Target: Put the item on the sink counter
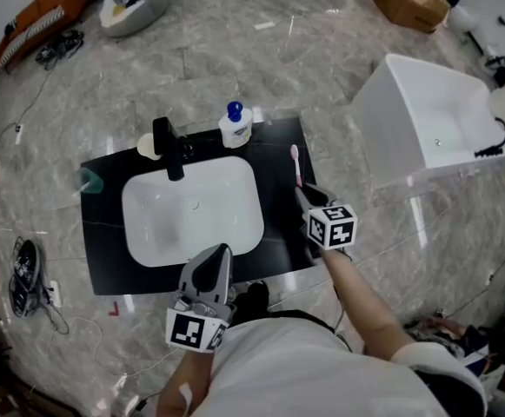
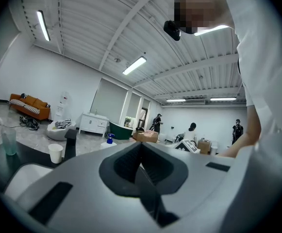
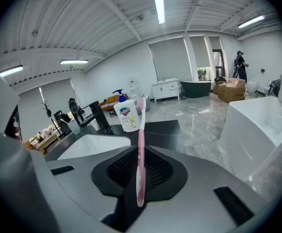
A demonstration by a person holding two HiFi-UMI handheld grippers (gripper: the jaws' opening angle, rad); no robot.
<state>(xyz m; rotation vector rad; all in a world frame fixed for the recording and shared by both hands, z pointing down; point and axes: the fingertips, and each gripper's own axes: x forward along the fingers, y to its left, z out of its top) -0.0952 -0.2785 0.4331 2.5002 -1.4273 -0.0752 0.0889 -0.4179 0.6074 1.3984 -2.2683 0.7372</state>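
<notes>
Over the grey marble floor (image 1: 322,59) stood the black rectangular worktop (image 1: 278,150), most of it taken up by the white sunken basin (image 1: 191,215). Only a narrow bare strip was left to the basin's right. Along the back edge were ranged the black tap (image 1: 169,146), the white soap bottle with the blue pump (image 1: 235,127) and the small white paper cup (image 1: 148,146).

The left gripper (image 1: 219,254) was held low at the worktop's front edge. Its jaws were pressed together with nothing between them, as was plain in the left gripper view (image 2: 141,171). The right gripper (image 1: 307,195) was held over the right-hand strip, its jaws clamped on the handle of the slim pink toothbrush (image 1: 296,165). The brush head pointed away, toward the back of the worktop. Whether the brush touched the surface could not be told.

Several failures could be expected from here. The handle (image 3: 141,149) was pinched only near its lower end, so the brush could be pivoted or slid in the grip if tilted sharply. If the brush was let go from above the surface, a bounce or roll could be caused. The strip being narrow, the brush could then be lost into the basin or over the right edge to the floor. The soap bottle could also be nudged if the brush head was carried too far back and left.
</notes>
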